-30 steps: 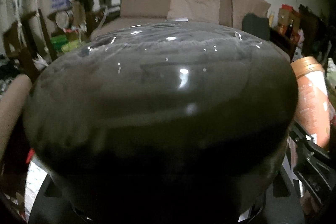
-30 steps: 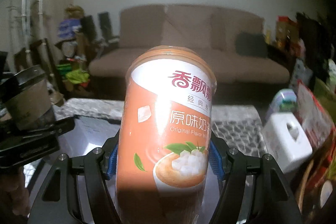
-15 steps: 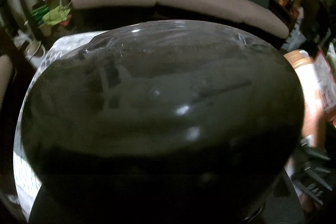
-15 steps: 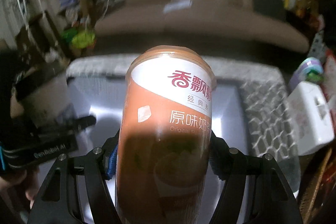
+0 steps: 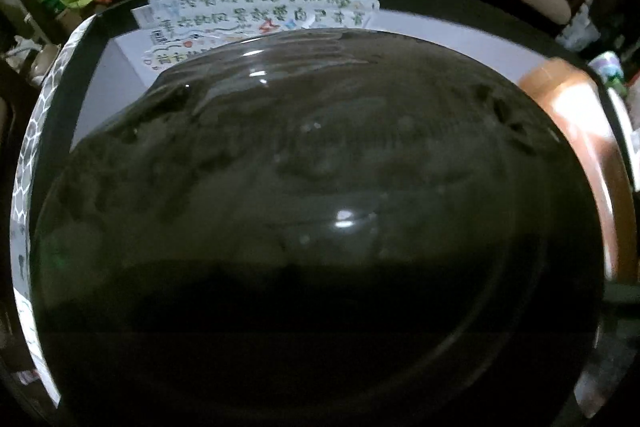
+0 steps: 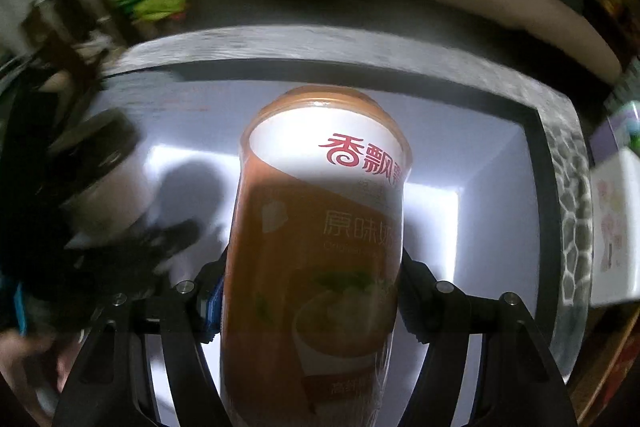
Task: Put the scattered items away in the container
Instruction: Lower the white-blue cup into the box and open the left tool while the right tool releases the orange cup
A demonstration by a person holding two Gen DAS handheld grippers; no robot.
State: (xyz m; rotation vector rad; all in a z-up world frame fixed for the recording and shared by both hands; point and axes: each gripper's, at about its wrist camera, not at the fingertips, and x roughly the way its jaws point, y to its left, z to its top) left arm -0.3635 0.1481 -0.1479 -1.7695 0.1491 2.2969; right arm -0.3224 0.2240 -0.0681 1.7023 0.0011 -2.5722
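Milk tea cup (image 6: 316,251), orange, sealed, clamped between the fingers of my right gripper (image 6: 312,303), hanging over the open white-lined container (image 6: 496,163) with the grey patterned rim. Long axis runs away from the camera along the fingers, lid end far and tipped slightly left; printed label faces the lens. My left gripper carries a second cup, the black-lidded coffee cup (image 5: 312,211), whose dark lid fills nearly the whole left view; those fingers hidden behind it, so I cannot tell their state there. From the right view the left gripper (image 6: 132,255) shows blurred at the left edge with the coffee cup on it, grip itself not readable. Both cups are above the container at once, close beside each other. Risks, as I judge them: the two cups knock together on the way down; the tall milk tea cup lands tilted and topples; the smooth tapered wall slides in my fingers if I loosen too high.
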